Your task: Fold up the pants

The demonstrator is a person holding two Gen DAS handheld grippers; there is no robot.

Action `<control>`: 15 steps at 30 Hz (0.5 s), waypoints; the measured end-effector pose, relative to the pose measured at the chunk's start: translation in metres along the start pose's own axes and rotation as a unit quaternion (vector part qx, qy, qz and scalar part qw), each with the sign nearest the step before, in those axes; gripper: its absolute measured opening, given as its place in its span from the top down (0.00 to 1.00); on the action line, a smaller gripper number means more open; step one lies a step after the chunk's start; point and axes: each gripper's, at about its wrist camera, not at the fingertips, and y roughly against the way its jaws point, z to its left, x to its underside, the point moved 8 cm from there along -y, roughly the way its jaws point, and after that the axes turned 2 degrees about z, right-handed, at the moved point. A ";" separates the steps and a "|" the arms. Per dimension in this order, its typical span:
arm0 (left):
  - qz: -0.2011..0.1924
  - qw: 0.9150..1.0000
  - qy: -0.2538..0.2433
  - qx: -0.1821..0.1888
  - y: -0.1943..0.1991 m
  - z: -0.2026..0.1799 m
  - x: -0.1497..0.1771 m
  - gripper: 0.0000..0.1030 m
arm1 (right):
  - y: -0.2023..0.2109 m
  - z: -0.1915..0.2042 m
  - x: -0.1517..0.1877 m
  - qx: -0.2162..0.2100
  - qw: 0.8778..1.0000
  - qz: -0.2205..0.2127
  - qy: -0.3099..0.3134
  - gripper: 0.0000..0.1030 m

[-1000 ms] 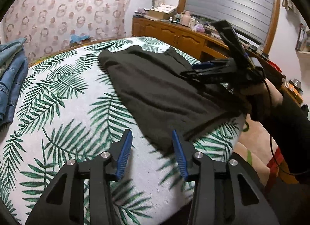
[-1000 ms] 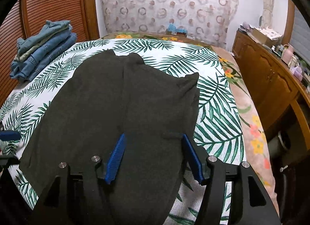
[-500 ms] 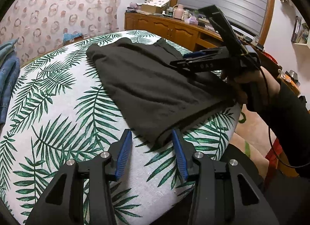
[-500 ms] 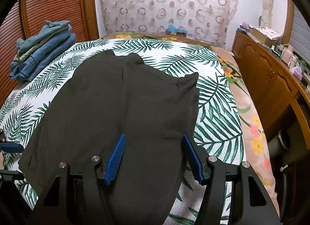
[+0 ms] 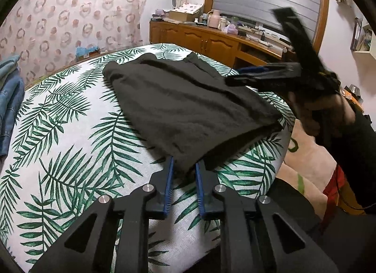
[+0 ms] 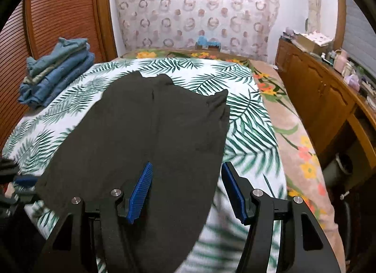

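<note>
My left gripper (image 5: 184,163) pinches the near corner of the dark pants (image 6: 150,136), which lie flat on the leaf-print bedspread (image 5: 70,132). My right gripper (image 6: 186,179) hovers above them, jaws wide. Folded jeans (image 6: 54,78) are stacked beyond.

Dark charcoal pants (image 6: 150,132) lie on a white bedspread (image 5: 70,132) printed with green palm fronds; blue jeans (image 6: 56,73) (faded denim) sit upper left; fingers (image 6: 141,188) carry blue pads.
</note>
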 end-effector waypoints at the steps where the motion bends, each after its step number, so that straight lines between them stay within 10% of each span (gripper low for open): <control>1: 0.000 1.000 0.001 0.001 0.000 0.000 0.000 0.82 | 0.008 0.001 0.005 -0.005 1.000 -0.002 -0.001 0.45; 15: 0.008 1.000 0.014 0.008 -0.007 0.004 0.003 0.82 | 0.047 0.008 0.060 -0.020 0.998 0.022 -0.056 0.59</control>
